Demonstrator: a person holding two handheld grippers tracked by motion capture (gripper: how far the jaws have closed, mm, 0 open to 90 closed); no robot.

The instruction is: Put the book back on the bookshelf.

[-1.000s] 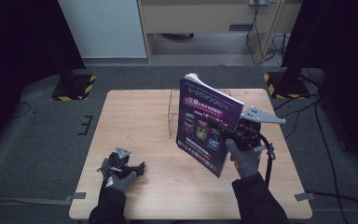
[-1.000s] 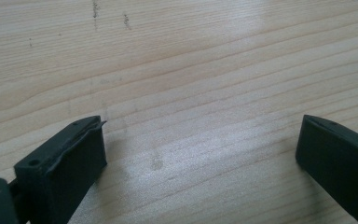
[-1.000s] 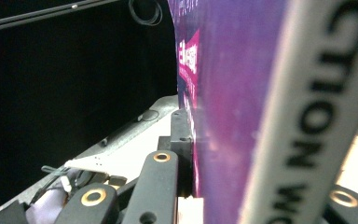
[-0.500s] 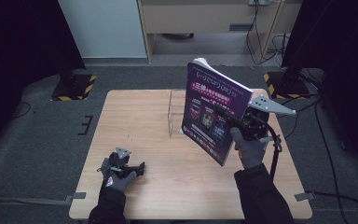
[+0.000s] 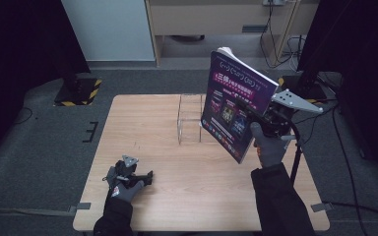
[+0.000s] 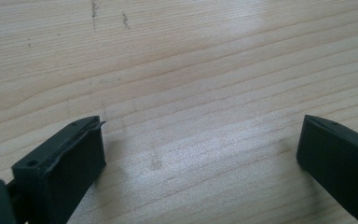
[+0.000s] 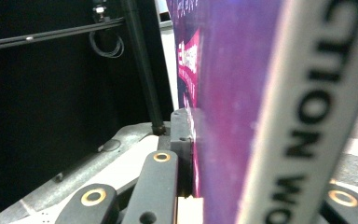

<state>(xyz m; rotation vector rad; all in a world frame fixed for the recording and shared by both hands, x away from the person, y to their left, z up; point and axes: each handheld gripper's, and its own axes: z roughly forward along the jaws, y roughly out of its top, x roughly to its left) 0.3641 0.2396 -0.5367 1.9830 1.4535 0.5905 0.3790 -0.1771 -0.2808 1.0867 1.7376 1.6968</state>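
A purple book (image 5: pixel 236 105) is held clear of the table (image 5: pixel 142 128), tilted, above its right half, with the cover turned toward the camera in the high view and the top edge leaned away. The book is clamped near its right edge by the right gripper (image 5: pixel 262 118); in the right gripper view the cover (image 7: pixel 233 93) is seen pressed flat against the left jaw, with a pale spine band bearing dark letters running up the right side. A clear acrylic stand (image 5: pixel 189 118) is seen upright on the table just left of the book, partly overlapped by its lower corner. The left gripper (image 5: pixel 145 178) is rested on the table near the front left edge, well apart from the book, its jaws spread wide over bare wood (image 6: pixel 191 93) with nothing between them
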